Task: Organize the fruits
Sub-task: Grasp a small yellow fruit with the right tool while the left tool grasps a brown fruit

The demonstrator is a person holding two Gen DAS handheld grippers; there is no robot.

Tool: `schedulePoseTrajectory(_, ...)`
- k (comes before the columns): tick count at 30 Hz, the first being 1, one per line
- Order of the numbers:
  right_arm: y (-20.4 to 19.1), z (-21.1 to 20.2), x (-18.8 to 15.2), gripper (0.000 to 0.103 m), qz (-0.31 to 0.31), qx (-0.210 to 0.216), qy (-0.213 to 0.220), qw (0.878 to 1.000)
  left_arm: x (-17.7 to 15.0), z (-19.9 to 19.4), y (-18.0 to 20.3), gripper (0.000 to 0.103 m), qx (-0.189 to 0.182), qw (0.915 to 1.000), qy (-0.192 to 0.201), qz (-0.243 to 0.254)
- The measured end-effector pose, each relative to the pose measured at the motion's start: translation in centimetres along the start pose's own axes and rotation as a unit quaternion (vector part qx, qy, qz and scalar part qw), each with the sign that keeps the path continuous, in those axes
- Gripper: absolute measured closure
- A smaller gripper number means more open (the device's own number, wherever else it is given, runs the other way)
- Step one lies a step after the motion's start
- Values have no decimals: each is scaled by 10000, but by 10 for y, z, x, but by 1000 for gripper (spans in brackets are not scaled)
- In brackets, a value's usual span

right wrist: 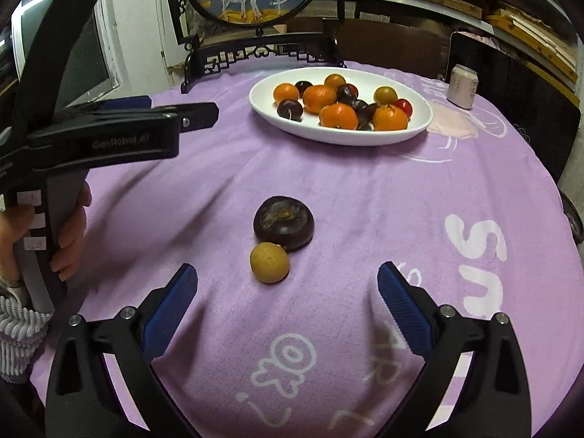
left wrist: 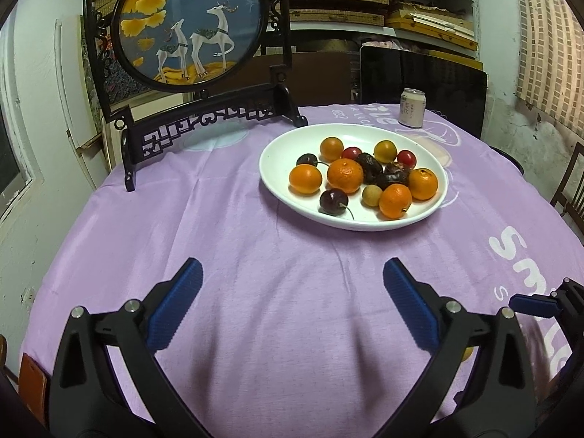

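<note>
A: How much room is there near the white plate?

B: Plenty on its near side: bare purple cloth runs from the plate's front rim toward both claws. Only a dark round fruit and a small tan fruit lie there, touching each other, well short of the plate.

A: And behind the plate?

B: Tighter. The carved black screen stand blocks the far left, and a can stands just past the far rim (a gap lies between them). The left claw hangs left of the plate.
</note>
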State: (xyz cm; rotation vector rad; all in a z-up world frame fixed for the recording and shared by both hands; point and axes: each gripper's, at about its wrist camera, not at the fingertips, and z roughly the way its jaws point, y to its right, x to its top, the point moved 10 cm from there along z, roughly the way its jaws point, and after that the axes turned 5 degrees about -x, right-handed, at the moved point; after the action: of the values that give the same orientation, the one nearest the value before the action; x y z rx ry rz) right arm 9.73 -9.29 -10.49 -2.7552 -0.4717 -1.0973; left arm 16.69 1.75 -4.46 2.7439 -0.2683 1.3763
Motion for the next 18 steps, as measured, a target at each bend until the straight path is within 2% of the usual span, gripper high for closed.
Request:
schedulePoseTrajectory(3,1,2,-1,23,96,82,-61,9999,0,0,1,2,12,10000,9,41)
schedulePoseTrajectory(8,-4,7,-4,32,195,286,-192,9992,-1,2,4,2,37,9999,-21,146)
schedulePoseTrajectory(10,-7,7,-4,41,154,297,-198,9992,-1,1,6,2,52,9998,-20,191)
schedulePoseTrajectory(12,-10,10,-5,58,134,330,-268,9990,-2,1,7,2,64,9997,-20,222)
schedulePoseTrajectory(18,-9,13,-5,67,210,311,-297,9989,-3,2,9,2,79,9995,-36,291)
